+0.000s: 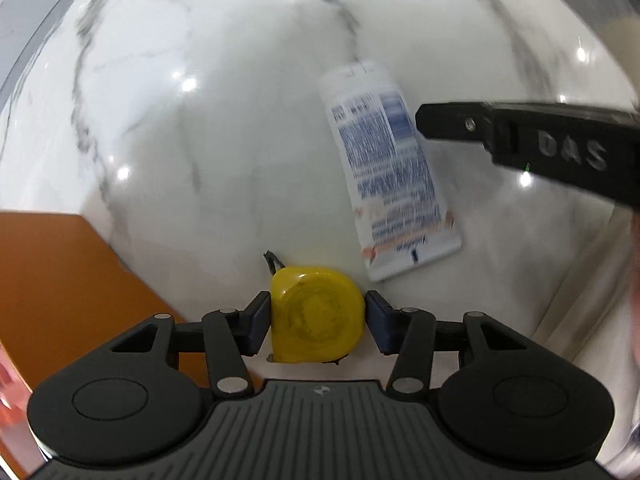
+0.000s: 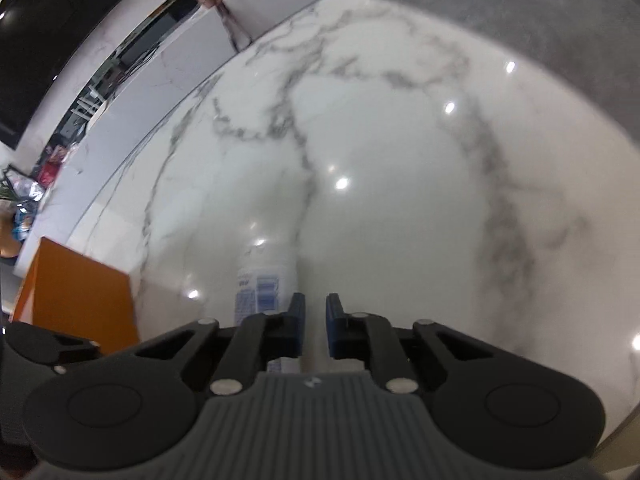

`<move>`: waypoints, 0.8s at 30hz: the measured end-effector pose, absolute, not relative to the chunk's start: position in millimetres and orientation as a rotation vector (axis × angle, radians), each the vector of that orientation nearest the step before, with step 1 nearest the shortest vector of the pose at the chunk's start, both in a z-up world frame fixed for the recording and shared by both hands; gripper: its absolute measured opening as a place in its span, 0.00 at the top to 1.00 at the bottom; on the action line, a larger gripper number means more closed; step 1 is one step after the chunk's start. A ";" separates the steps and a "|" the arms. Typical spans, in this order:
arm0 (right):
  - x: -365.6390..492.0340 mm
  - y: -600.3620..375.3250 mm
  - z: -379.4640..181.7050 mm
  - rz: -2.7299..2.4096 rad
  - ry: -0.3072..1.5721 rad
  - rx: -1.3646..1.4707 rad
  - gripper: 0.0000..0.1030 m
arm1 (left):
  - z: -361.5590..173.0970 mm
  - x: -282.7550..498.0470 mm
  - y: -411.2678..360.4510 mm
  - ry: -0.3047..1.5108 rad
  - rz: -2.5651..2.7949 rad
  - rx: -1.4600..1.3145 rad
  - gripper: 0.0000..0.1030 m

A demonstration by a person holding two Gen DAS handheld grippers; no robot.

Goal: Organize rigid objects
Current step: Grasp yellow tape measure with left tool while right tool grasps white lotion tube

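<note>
- The left gripper [image 1: 318, 322] is squeezing a yellow tape measure [image 1: 316, 316] between its pads.
- The right gripper [image 2: 316, 326] is closed and holding nothing, just beside a white tube [image 2: 262, 280].

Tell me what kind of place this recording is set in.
Probably a home living or dining area. A glossy marble-look table holds household items, a white tube and a yellow tape measure, and a dark wall-mounted screen hangs above a low cluttered ledge.
</note>
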State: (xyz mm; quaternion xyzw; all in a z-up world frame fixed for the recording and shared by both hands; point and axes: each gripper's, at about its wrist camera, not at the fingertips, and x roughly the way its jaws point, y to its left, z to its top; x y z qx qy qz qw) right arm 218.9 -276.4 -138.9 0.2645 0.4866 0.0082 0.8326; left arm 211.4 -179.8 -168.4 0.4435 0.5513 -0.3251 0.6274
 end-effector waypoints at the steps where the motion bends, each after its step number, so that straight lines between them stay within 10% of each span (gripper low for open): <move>1: 217.2 -276.9 -136.0 0.026 1.011 0.564 0.83 | -168.1 211.1 -178.7 1.255 -0.742 1.017 0.39; 5: 217.2 -267.3 -131.1 0.069 1.000 0.516 0.56 | -168.1 201.4 -174.7 1.196 -0.766 1.116 0.32; 24: 235.2 -212.6 -137.7 0.097 1.010 0.170 0.51 | -163.1 191.3 -165.9 1.200 -0.782 1.090 0.36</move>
